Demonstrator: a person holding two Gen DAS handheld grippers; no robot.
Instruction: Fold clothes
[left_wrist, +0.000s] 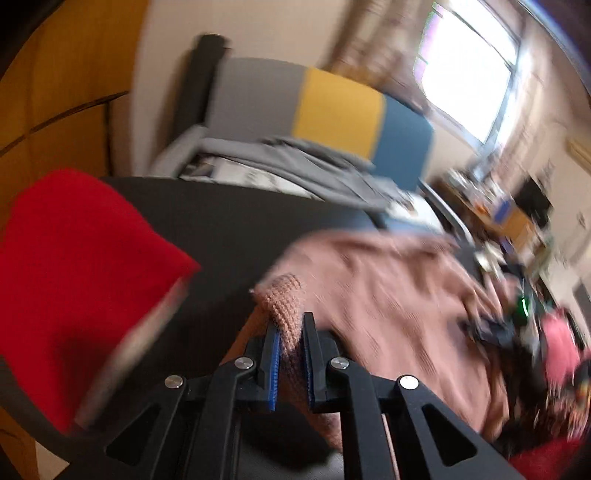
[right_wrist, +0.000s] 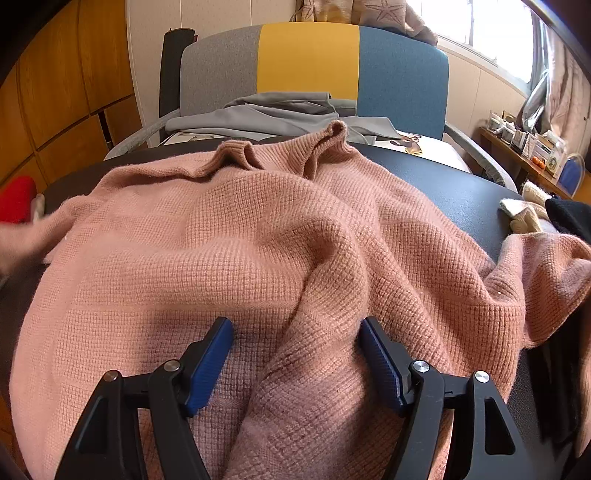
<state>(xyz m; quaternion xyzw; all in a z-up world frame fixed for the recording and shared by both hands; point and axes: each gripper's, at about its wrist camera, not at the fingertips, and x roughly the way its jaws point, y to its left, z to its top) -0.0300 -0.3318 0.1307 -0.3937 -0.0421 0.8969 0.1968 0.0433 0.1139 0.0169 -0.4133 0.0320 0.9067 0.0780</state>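
A pink knitted sweater (right_wrist: 258, 240) lies rumpled across the dark round table (right_wrist: 450, 184), collar at the far side. My right gripper (right_wrist: 295, 332) is open just above the sweater's near part, its blue pads on either side of a raised fold. In the blurred left wrist view, my left gripper (left_wrist: 291, 332) is shut on an edge of the pink sweater (left_wrist: 388, 295), held above the table (left_wrist: 221, 229). A sleeve hangs over the right edge of the table.
A folded red garment (left_wrist: 74, 266) lies on the table's left; it also shows in the right wrist view (right_wrist: 16, 199). A grey, yellow and blue chair (right_wrist: 314, 62) with grey cloth (right_wrist: 277, 114) stands behind. Cream and black clothes (right_wrist: 535, 214) lie at right.
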